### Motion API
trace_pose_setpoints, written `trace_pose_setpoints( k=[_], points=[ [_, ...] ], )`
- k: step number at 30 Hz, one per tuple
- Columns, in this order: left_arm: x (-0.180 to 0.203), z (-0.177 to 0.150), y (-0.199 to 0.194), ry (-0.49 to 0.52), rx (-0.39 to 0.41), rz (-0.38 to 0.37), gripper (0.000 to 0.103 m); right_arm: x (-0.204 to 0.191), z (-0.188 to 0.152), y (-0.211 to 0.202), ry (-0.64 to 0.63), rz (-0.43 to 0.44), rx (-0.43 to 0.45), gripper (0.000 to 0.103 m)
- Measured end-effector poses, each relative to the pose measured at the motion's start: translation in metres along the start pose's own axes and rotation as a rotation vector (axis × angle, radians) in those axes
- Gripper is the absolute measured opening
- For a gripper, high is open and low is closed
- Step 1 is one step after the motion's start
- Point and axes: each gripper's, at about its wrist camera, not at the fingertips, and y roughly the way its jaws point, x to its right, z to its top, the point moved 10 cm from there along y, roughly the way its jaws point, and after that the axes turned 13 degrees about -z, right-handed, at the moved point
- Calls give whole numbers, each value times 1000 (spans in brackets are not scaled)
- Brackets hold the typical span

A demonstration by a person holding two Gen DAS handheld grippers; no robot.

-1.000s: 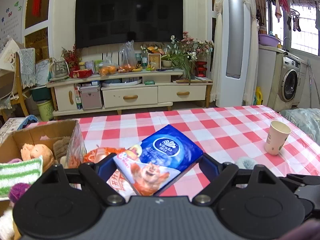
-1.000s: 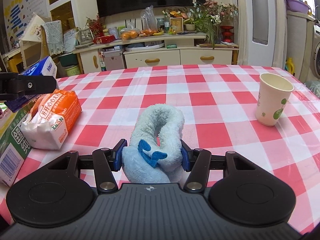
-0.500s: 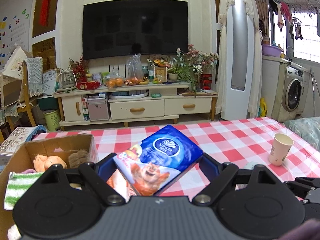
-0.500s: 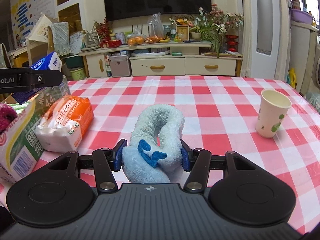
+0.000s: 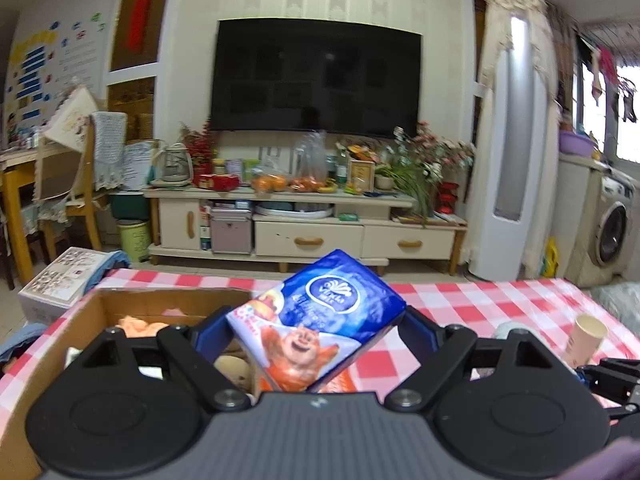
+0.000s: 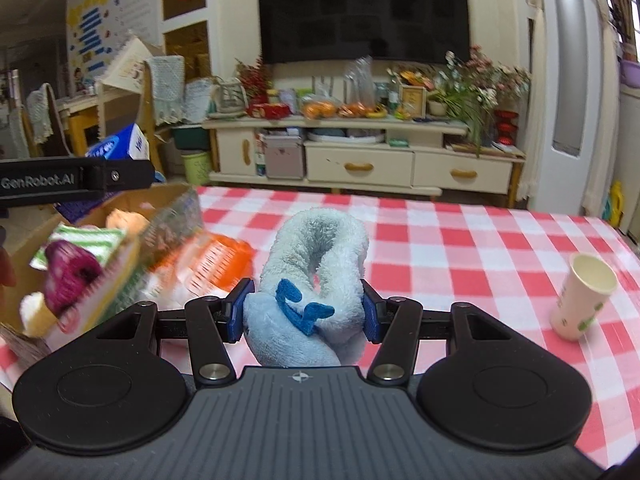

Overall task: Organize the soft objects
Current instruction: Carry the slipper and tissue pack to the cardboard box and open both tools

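Left gripper (image 5: 312,324) clamped on a blue tissue pack (image 5: 320,320), one pad on each side; the pack sits tilted between the fingers, blue end with a white logo up and away from the camera, orange cartoon print toward it. Pack held clear of the surface, over the near right corner of an open cardboard box (image 5: 168,294) at the left edge of the red-and-white checked tablecloth (image 5: 480,300). Inside the box, from the left wrist view: a peach-coloured soft item at the back, something tan lower down, mostly hidden behind the gripper body. Right gripper (image 6: 304,312) clamped on a pale blue plush toy (image 6: 316,264), blue pads pressed into its sides; the toy curls in a loop, with a darker blue felt piece on the near end. Toy looks lifted off the cloth, just right of the box. From the right wrist view the box (image 6: 132,200) shows a green-striped cloth (image 6: 80,240), a purple knitted item (image 6: 68,272) and a peach plush (image 6: 124,220); edges blurred. An orange tissue pack (image 6: 212,264) lies on the cloth between box and toy, also blurred. A paper cup (image 6: 580,296) stands upright well to the right, apart from everything else. The left gripper's arm crosses the upper left of the right wrist view, with the blue pack's end visible above it.
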Motion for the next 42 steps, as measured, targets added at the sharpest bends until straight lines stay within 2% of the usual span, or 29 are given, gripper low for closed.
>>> trace_pose_setpoints(
  k=[5,11,18,25,33,36,37,38,42],
  points=[
    [-28,9,-9,-53,32,45,87,-27,23,-3,-16,53,36,67],
    [-79,17,-19,-149,72,141,87,-61,52,0,-28,136,69,67],
    [-127,12,-19,-256,61,227,87,-104,78,12,-58,228,91,67],
    [-150,2,-14,-294,30,261,87,-147,82,34,-115,300,69,68],
    [-163,-5,-11,-319,2,281,87,-173,74,49,-149,357,21,70],
    [-166,-8,-11,-329,-10,283,88,-181,68,50,-155,383,3,79],
    [-167,-9,-10,-331,-15,284,88,-182,65,48,-155,389,-5,89],
    [-167,-10,-10,-334,-21,285,89,-182,64,48,-154,390,-5,93],
    [-166,-11,-10,-334,-32,287,96,-176,60,43,-140,383,-4,100]
  ],
)
